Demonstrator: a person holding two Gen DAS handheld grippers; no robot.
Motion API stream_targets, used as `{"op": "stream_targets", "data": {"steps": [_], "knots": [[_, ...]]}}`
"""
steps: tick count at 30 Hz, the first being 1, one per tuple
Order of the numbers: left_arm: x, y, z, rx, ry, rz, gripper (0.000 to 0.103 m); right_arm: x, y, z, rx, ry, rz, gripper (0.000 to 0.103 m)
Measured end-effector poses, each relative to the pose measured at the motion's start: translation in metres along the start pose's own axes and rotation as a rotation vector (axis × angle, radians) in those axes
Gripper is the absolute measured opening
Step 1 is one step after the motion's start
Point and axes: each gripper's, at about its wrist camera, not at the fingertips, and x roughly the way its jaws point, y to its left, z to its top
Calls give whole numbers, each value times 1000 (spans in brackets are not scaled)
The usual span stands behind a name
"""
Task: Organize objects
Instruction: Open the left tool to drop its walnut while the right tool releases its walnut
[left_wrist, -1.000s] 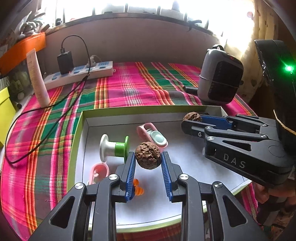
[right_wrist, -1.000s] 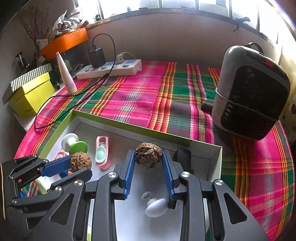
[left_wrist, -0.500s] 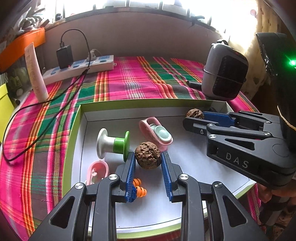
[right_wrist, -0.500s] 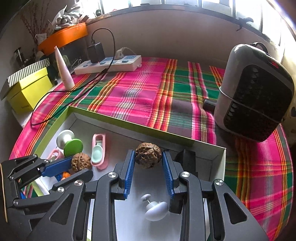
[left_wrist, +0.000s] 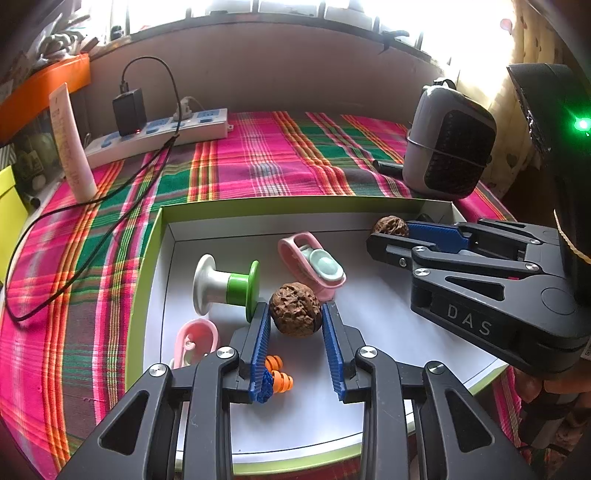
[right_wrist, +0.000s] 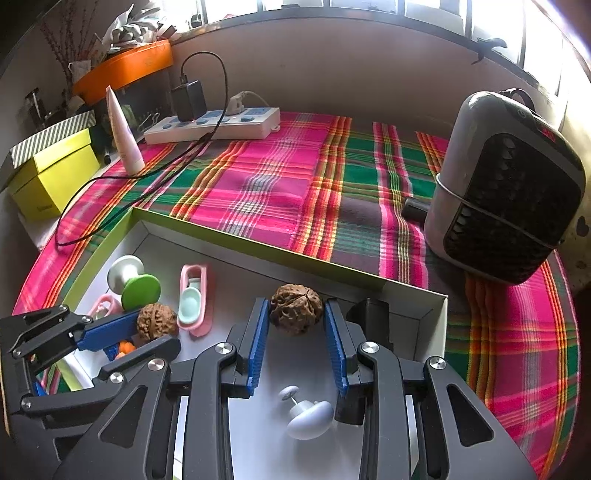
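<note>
Over the tray (left_wrist: 147, 258), your left gripper (left_wrist: 295, 321) and right gripper (right_wrist: 296, 314) each pinch a walnut. Lower both gently onto bare floor, clear of the green spool (left_wrist: 229, 286), so they don't roll.

2 walnuts over the tray

Wrinkled brown walnut (left_wrist: 294, 309) sits pinched between blue pads; its twin (right_wrist: 296, 304) likewise, above the white tray floor (left_wrist: 376, 332).

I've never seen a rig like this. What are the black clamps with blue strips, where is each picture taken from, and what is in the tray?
A person holds two hand-held clamps; each carries a camera looking along its own fingers. The left gripper grips a walnut; the right gripper grips a second walnut. Each also shows in the other's picture. Both hang over a white tray on a plaid cloth. In the tray lie a green spool, pink clips, orange earplugs and a white knob.
</note>
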Motion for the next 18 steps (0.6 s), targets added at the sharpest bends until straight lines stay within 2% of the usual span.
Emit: {"op": "stream_targets", "data": {"steps": [5, 9, 18], "knots": [[1, 1, -1, -3, -2, -1, 32, 1, 0, -2, 10, 4, -4, 34], [2, 1, -1, -7, -2, 3, 36, -1, 1, -2, 10, 0, -5, 44], [-9, 2, -2, -3, -21, 1, 39, -7, 1, -3, 21, -10, -22, 44]]}}
